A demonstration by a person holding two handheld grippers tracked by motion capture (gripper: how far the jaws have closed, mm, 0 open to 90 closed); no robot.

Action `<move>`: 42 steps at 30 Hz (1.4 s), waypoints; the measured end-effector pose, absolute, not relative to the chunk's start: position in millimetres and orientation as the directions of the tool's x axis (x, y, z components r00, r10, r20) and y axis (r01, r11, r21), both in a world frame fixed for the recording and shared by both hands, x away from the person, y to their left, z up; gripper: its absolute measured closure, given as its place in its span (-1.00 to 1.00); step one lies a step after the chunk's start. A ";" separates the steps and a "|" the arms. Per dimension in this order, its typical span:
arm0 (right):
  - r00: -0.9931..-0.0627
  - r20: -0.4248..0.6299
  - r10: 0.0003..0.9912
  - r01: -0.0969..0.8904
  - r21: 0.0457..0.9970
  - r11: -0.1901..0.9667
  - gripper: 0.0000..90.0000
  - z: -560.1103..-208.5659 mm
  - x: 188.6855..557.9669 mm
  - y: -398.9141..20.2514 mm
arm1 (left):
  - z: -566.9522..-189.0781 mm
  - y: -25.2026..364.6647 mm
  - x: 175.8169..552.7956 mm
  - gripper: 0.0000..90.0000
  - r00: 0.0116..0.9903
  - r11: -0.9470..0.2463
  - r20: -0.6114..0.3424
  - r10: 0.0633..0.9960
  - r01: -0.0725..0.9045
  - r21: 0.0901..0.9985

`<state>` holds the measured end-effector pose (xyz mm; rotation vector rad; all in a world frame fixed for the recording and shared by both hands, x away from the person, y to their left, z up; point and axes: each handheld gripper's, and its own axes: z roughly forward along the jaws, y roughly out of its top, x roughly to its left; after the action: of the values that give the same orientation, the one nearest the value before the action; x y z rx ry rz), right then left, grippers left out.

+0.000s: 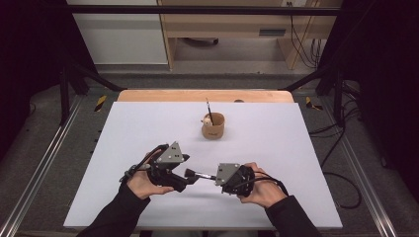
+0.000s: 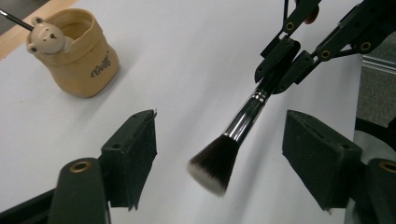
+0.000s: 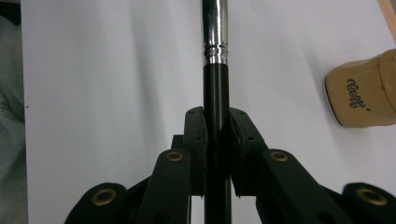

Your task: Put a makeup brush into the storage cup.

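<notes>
While right gripper (image 3: 217, 154) clamps brush (image 2: 233, 135); holder (image 1: 213, 126) beyond — unobstructed.

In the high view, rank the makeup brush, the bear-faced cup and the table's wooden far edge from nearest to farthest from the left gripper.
1. Makeup brush: its head is just right of the left gripper, its handle clamped in the right gripper.
2. Bear-faced cup: farther back, mid-table.
3. Wooden far edge: at the table's back.
</notes>
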<state>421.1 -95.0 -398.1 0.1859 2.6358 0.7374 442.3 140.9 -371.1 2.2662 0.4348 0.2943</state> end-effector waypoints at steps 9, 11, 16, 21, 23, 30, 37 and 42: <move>-0.913 -0.311 0.265 0.056 0.546 0.836 0.76 -399.8 423.1 -106.2 | -375.9 152.6 438.8 -0.64 0.886 -0.572 0.053 0.461 0.252 0.781; -0.909 -0.310 0.278 0.067 0.549 0.833 0.76 -400.1 422.8 -108.3 | -376.2 156.0 437.8 -0.66 0.878 -0.557 0.049 0.477 0.259 0.789; -0.906 -0.296 0.301 0.085 0.571 0.816 0.76 -401.7 422.8 -113.9 | -379.5 164.0 435.4 -0.69 0.864 -0.524 0.034 0.503 0.273 0.807; -0.901 -0.290 0.322 0.099 0.585 0.805 0.76 -403.8 423.8 -120.1 | -387.4 169.2 434.4 -0.71 0.852 -0.501 0.014 0.523 0.294 0.814; -0.898 -0.288 0.332 0.107 0.590 0.801 0.76 -405.0 423.7 -122.0 | -390.7 171.1 434.1 -0.71 0.846 -0.486 0.000 0.534 0.307 0.818; -0.885 -0.257 0.388 0.150 0.632 0.761 0.76 -410.6 423.1 -127.5 | -400.1 177.1 431.8 -0.71 0.821 -0.436 -0.031 0.570 0.334 0.836; -0.874 -0.219 0.434 0.178 0.687 0.705 0.76 -416.7 420.2 -128.5 | -406.8 179.5 428.3 -0.70 0.800 -0.388 -0.057 0.597 0.350 0.853; -0.867 -0.190 0.460 0.194 0.721 0.665 0.76 -420.5 418.9 -129.4 | -411.0 180.0 426.0 -0.69 0.787 -0.349 -0.082 0.611 0.362 0.864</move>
<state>418.9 -129.4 -420.5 0.5163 2.5248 1.0341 426.0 180.0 -411.0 1.9746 0.7297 0.3128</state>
